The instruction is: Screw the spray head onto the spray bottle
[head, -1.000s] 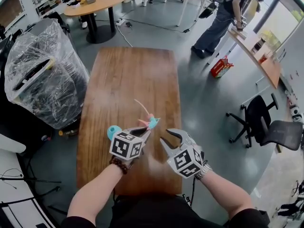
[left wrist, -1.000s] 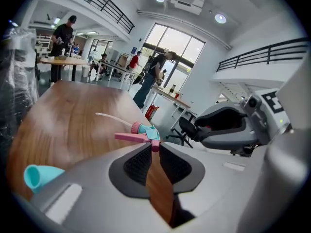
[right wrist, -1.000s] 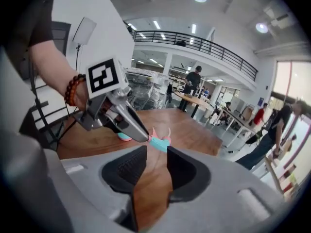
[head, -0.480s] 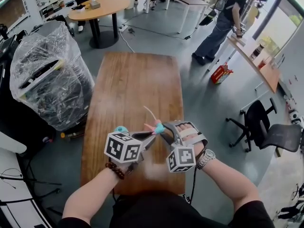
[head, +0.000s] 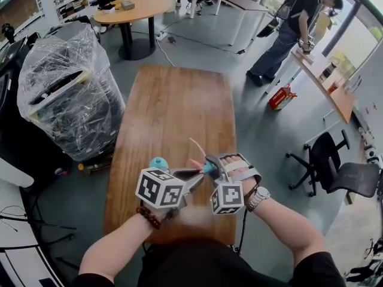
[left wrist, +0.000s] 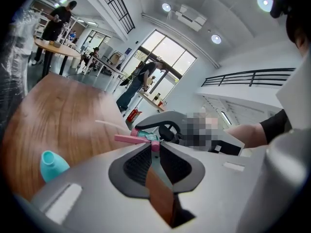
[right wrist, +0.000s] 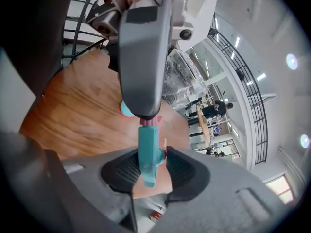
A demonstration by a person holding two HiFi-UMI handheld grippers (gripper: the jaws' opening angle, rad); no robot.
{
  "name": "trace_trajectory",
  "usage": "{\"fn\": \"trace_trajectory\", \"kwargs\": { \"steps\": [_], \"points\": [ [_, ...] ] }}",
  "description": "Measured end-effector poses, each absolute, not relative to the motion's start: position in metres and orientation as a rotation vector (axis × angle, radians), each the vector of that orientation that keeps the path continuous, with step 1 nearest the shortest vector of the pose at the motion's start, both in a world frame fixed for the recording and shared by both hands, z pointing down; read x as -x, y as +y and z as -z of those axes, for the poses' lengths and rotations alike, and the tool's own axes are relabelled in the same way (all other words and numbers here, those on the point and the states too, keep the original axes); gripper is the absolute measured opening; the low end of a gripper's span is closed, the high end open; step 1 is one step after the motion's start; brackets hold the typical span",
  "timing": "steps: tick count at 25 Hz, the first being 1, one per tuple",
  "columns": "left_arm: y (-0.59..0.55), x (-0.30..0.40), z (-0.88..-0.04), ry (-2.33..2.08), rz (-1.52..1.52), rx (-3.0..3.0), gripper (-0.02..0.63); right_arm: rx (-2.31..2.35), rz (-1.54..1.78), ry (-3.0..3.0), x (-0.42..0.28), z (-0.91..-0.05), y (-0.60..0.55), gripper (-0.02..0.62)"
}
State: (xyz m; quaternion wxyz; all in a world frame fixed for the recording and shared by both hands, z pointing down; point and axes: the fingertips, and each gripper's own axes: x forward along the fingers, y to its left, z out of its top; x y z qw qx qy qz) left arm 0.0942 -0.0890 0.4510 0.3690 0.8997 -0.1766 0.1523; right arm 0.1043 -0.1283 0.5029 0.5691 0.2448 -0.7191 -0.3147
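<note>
We found the spray bottle (head: 158, 162) standing on the wooden table (head: 173, 100), toward the table's near end and left of its middle. The spray head (head: 202, 165) was held clear above the table's near end, apart from the bottle, its thin tube (head: 194, 147) pointing toward the table's far end. The left gripper (head: 197, 173) was nearly closed, pinching the head's pink trigger (left wrist: 129, 139). The right gripper (head: 212, 163) had its jaws closing, the head's teal body (right wrist: 147, 149) between the pads and touching both.
</note>
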Motion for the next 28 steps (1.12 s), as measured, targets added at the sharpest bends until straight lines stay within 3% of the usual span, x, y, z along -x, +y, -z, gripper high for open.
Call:
{"fn": "trace_trajectory", "kwargs": {
  "steps": [4,7,19,28],
  "points": [
    [-0.088,-0.089,-0.447,-0.479,-0.388,-2.35,0.077,-0.574,0.694,-1.715,-0.102,-0.503,-0.125,0.121],
    [-0.086,-0.081,-0.442,-0.52,-0.427,-2.438,0.209,-0.582,0.613,-1.756,-0.103,-0.499,-0.123,0.121],
    [-0.101,0.008,-0.456,-1.021,-0.537,-2.617,0.235,-0.667,0.135,-1.99,-0.115,-0.485,-0.121,0.121],
    [-0.122,0.046,-0.529,-1.205,-0.717,-2.526,0.387,-0.738,-0.367,-2.154,-0.109,-0.467,-0.119,0.121]
  ]
}}
